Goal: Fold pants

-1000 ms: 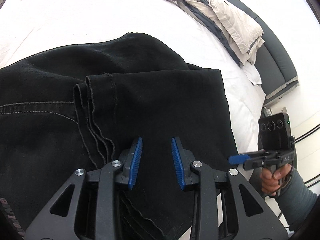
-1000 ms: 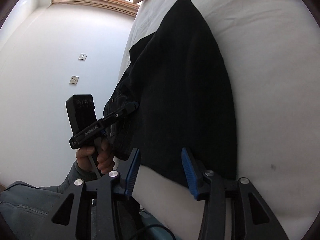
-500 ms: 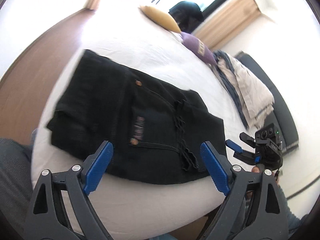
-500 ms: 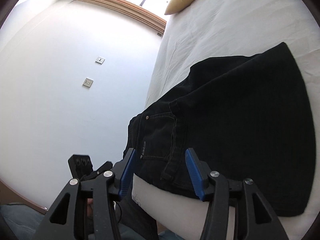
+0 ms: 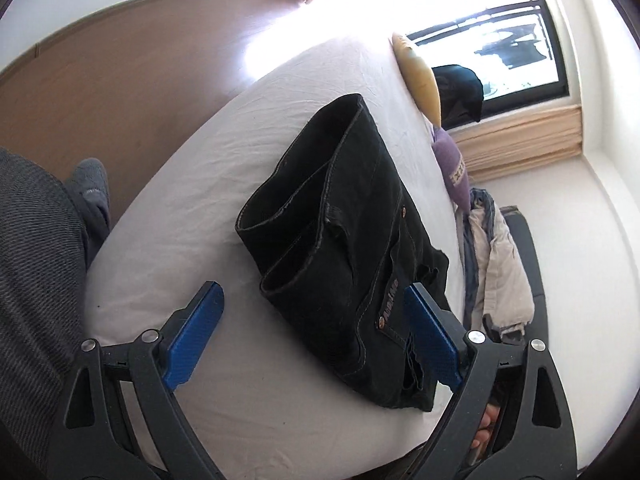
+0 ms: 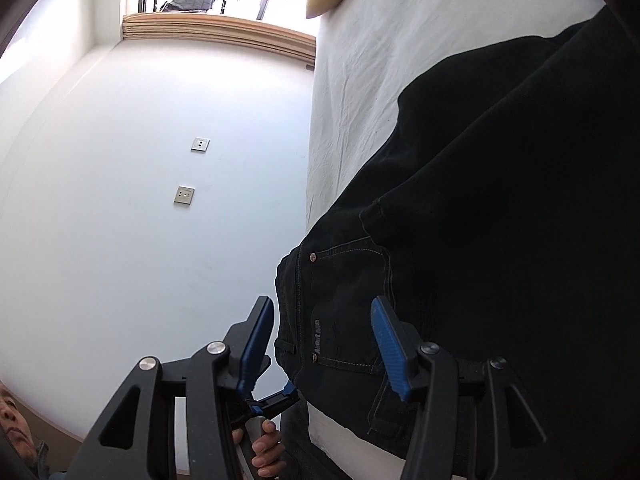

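While the folded pair of black denim pants point(image 5: 352, 240) lies on the white-sheeted bed point(image 5: 192, 208) close to its near edge, both claws hang above it with nothing in them. The left claw point(image 5: 316, 340) has its blue-padded fingers spread wide, one over bare sheet and the other over the waistband corner of the pants; whether that finger touches the cloth cannot be told. In the left wrist view the two leg hems face left as open loops, stacked one beside the other, and a small metal rivet and a stitched label show near the waistband. The right claw point(image 6: 320, 344) is also spread, though less widely, its fingers framing the pocket area of the pants point(image 6: 500, 220), where a rivet and pocket stitching show. Below it in the right wrist view, part of the left claw's handle and the hand point(image 6: 262, 446) holding it appear at the bed's edge. At the far end of the bed lie a yellow cushion point(image 5: 420, 80) and a purple cushion point(image 5: 454, 168), with a pile of beige and grey clothing point(image 5: 496, 264) just past them on a dark sofa.
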{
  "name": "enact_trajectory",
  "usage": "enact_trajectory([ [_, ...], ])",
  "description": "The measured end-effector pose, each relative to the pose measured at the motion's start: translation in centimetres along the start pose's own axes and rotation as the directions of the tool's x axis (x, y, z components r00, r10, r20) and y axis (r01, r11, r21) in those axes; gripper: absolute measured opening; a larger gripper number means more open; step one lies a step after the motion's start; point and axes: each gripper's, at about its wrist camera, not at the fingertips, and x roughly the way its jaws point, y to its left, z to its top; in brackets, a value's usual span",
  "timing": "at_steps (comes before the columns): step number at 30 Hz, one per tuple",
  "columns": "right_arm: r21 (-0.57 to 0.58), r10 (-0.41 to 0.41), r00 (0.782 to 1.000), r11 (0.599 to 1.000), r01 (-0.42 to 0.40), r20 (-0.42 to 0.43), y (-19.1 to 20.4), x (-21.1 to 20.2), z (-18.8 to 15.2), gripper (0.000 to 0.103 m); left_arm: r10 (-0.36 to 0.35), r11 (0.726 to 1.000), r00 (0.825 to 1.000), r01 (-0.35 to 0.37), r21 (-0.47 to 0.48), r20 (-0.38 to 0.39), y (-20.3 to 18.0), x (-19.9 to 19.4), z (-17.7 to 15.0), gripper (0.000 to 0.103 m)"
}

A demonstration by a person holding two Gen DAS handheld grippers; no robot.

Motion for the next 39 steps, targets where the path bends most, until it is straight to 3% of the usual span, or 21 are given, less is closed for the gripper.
enact_trajectory([
  [4, 0.027, 0.017, 1.000, 0.999, -0.017, -0.008, -1.1, -0.7, -0.3, 0.055, -0.050, 0.997, 0.998, 0.052, -0.055, 0.025, 0.7, 1.0, 1.2, 0.089],
  [6, 0.022, 0.038, 0.999, 0.999, -0.037, -0.039, -1.1, 0.0, -0.4, 0.055, -0.076, 0.995, 0.997, 0.077, -0.064, 0.021, 0.9, 1.5, 1.7, 0.077],
  [7, 0.017, 0.037, 0.998, 0.999, -0.036, -0.053, -1.0, 0.4, -0.4, 0.055, -0.076, 0.994, 0.997, 0.077, -0.073, 0.007, 0.9, 1.9, 2.0, 0.059],
  [10, 0.003, 0.023, 0.994, 1.000, -0.023, -0.104, -0.9, 1.7, -0.3, 0.055, -0.079, 0.991, 0.997, 0.078, -0.109, -0.007, 1.5, 2.5, 2.5, 0.033],
  [13, -0.003, -0.073, 0.986, 0.997, 0.073, -0.152, -1.4, 3.3, 0.1, 0.055, -0.126, 0.981, 0.992, 0.122, -0.150, -0.018, 2.2, 2.3, 2.8, 0.025],
  [15, -0.002, -0.145, 0.974, 0.989, 0.147, -0.175, -2.0, 4.3, 0.2, 0.048, -0.123, 0.985, 0.992, 0.121, -0.125, -0.012, 1.9, 2.2, 3.0, 0.022],
  [21, -0.032, -0.212, 0.964, 0.977, 0.209, -0.163, -2.2, 4.2, -0.1, 0.036, -0.103, 0.994, 0.994, 0.104, -0.041, 0.036, -1.1, 1.0, 3.7, 0.019],
  [24, -0.005, -0.196, 0.970, 0.980, 0.198, -0.143, -2.9, 4.0, -0.3, 0.032, -0.096, 0.995, 0.994, 0.094, 0.039, 0.059, -3.5, -0.2, 3.6, 0.014],
  [26, 0.008, -0.207, 0.969, 0.978, 0.210, -0.136, -3.7, 3.8, -0.4, 0.018, -0.094, 0.992, 0.993, 0.088, 0.093, 0.068, -5.6, -0.7, 3.7, 0.013],
  [27, 0.025, -0.211, 0.968, 0.976, 0.216, -0.132, -4.3, 3.6, -0.5, 0.003, -0.095, 0.990, 0.993, 0.087, 0.115, 0.070, -6.5, -0.8, 3.6, 0.013],
  [29, 0.071, -0.157, 0.980, 0.984, 0.166, -0.119, -5.5, 3.3, -0.7, 0.000, -0.100, 0.985, 0.992, 0.089, 0.146, 0.073, -8.2, -0.8, 3.5, 0.013],
  [33, 0.046, -0.144, 0.985, 0.988, 0.149, -0.095, -5.3, 2.8, -1.0, 0.000, -0.101, 0.972, 0.992, 0.082, 0.222, 0.075, -11.5, -1.0, 3.0, 0.013],
  [35, 0.041, -0.100, 0.993, 0.994, 0.103, -0.060, -4.7, 1.9, -0.8, 0.014, -0.103, 0.962, 0.992, 0.081, 0.259, 0.071, -13.7, -0.7, 2.8, 0.013],
  [37, 0.027, -0.032, 0.999, 0.999, 0.032, 0.009, -3.6, -0.1, -0.3, 0.064, -0.103, 0.945, 0.993, 0.077, 0.317, 0.065, -16.5, -0.3, 2.1, 0.013],
  [38, 0.011, -0.013, 0.999, 1.000, 0.013, 0.047, -2.9, -1.4, 0.0, 0.076, -0.106, 0.933, 0.993, 0.080, 0.350, 0.058, -18.0, 0.1, 1.7, 0.013],
  [39, -0.007, 0.000, 0.997, 1.000, 0.001, 0.075, -2.2, -2.7, 0.5, 0.094, -0.109, 0.919, 0.993, 0.083, 0.384, 0.046, -19.8, 0.6, 0.9, 0.013],
])
